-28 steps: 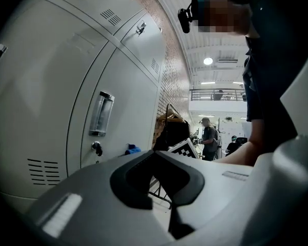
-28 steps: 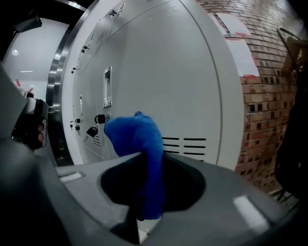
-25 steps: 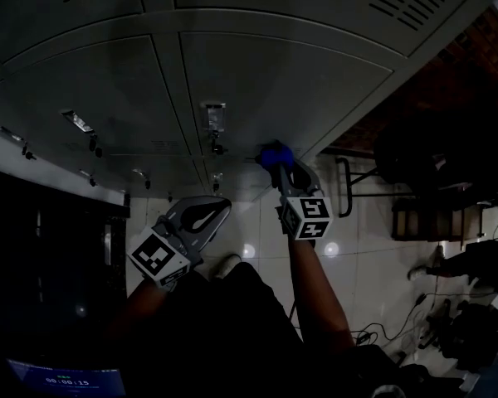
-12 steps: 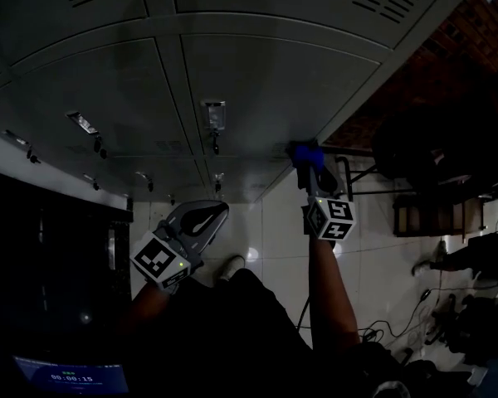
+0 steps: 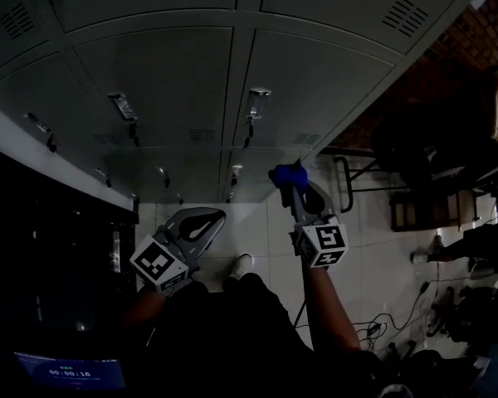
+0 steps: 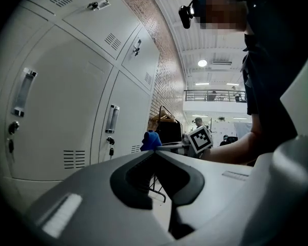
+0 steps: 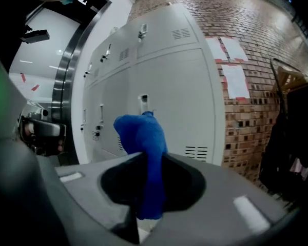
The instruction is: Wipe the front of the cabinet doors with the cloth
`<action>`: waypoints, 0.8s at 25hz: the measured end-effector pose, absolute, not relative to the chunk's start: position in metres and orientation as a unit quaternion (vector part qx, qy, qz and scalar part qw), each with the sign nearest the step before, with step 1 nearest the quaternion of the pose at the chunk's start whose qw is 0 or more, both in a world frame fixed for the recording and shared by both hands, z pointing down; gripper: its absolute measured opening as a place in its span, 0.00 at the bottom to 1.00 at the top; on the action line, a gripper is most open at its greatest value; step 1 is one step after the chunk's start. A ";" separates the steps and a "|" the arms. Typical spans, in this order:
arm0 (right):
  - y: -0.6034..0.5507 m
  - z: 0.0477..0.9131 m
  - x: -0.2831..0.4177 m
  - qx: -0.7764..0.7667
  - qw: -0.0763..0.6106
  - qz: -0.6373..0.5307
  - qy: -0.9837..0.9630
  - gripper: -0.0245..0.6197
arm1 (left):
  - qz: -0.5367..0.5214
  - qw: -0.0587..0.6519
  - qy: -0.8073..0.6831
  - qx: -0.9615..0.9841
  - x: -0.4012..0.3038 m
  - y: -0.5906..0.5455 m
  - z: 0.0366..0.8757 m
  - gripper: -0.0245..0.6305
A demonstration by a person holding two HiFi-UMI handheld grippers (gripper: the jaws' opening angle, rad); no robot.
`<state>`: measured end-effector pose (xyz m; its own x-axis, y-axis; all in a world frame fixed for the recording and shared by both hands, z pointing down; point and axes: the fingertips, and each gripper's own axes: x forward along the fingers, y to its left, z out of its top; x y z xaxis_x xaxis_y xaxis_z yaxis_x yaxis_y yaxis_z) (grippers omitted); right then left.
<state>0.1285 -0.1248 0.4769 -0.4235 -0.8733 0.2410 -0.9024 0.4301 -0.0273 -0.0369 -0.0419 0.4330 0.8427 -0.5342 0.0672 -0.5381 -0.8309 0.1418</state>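
Grey metal cabinet doors (image 5: 307, 89) with handles and vents fill the top of the head view. My right gripper (image 5: 292, 182) is shut on a blue cloth (image 5: 287, 175), which it holds up near the lower right door by the cabinet's right edge. The right gripper view shows the cloth (image 7: 143, 132) bunched above the closed jaws of this gripper (image 7: 151, 155), facing a door (image 7: 174, 96); I cannot tell whether it touches. My left gripper (image 5: 211, 215) hangs lower left, shut and empty. In the left gripper view its jaws (image 6: 155, 151) meet, and the cloth (image 6: 150, 140) shows beyond.
Each door has a handle (image 5: 257, 104) with a keyed lock below. A brick wall (image 7: 256, 60) adjoins the cabinet's right end. A metal-frame rack (image 5: 349, 177) and dark bags stand on the tiled floor at right, with cables (image 5: 373, 330). A dark opening lies at left.
The right gripper swept the cloth rightward to the cabinet's right edge, then came back a little left and lower. The head view shifted right. The left gripper stayed put, shut.
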 end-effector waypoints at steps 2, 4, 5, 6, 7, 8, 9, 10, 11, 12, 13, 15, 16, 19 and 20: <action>-0.099 0.464 0.082 0.499 0.097 0.064 -0.859 0.15 | 0.007 0.077 -0.282 0.956 -0.059 -0.028 0.428 0.04; -0.073 0.448 0.036 0.471 0.092 0.052 -0.876 0.15 | 0.000 0.067 -0.283 0.957 -0.081 -0.015 0.423 0.04; -0.058 0.440 0.014 0.458 0.090 0.046 -0.883 0.15 | -0.003 0.065 -0.283 0.957 -0.091 -0.007 0.420 0.04; -0.043 0.433 -0.005 0.446 0.088 0.041 -0.890 0.15 | -0.007 0.067 -0.282 0.957 -0.102 0.002 0.418 0.04; -0.029 0.427 -0.023 0.435 0.086 0.039 -0.895 0.15 | -0.014 0.071 -0.281 0.957 -0.112 0.010 0.415 0.04; -0.016 0.422 -0.038 0.426 0.084 0.039 -0.900 0.15 | -0.023 0.075 -0.280 0.957 -0.123 0.017 0.412 0.04; -0.004 0.417 -0.052 0.420 0.082 0.039 -0.903 0.15 | -0.031 0.077 -0.280 0.956 -0.133 0.023 0.410 0.04; 0.006 0.413 -0.064 0.415 0.080 0.037 -0.905 0.15 | -0.037 0.077 -0.280 0.956 -0.142 0.028 0.408 0.04; 0.015 0.410 -0.073 0.412 0.077 0.034 -0.907 0.15 | -0.039 0.075 -0.280 0.956 -0.150 0.033 0.406 0.04; 0.024 0.408 -0.081 0.410 0.075 0.031 -0.908 0.15 | -0.038 0.072 -0.279 0.957 -0.156 0.039 0.406 0.04; 0.032 0.406 -0.086 0.408 0.073 0.030 -0.909 0.15 | -0.035 0.070 -0.278 0.957 -0.161 0.044 0.407 0.04; 0.048 0.399 -0.095 0.404 0.071 0.026 -0.912 0.15 | -0.029 0.069 -0.278 0.958 -0.168 0.056 0.407 0.04; 0.055 0.397 -0.098 0.400 0.072 0.024 -0.914 0.15 | -0.027 0.070 -0.279 0.957 -0.170 0.063 0.406 0.04; 0.069 0.395 -0.108 0.381 0.077 0.021 -0.921 0.15 | -0.023 0.071 -0.286 0.955 -0.175 0.073 0.407 0.04; 0.071 0.395 -0.110 0.374 0.079 0.022 -0.924 0.15 | -0.020 0.070 -0.289 0.955 -0.176 0.075 0.408 0.04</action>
<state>-0.1097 0.0705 0.3950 -0.7077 -0.6877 0.1616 -0.6946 0.7192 0.0190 -0.1758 0.0747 0.4083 0.8323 -0.5543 0.0015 -0.5486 -0.8233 0.1455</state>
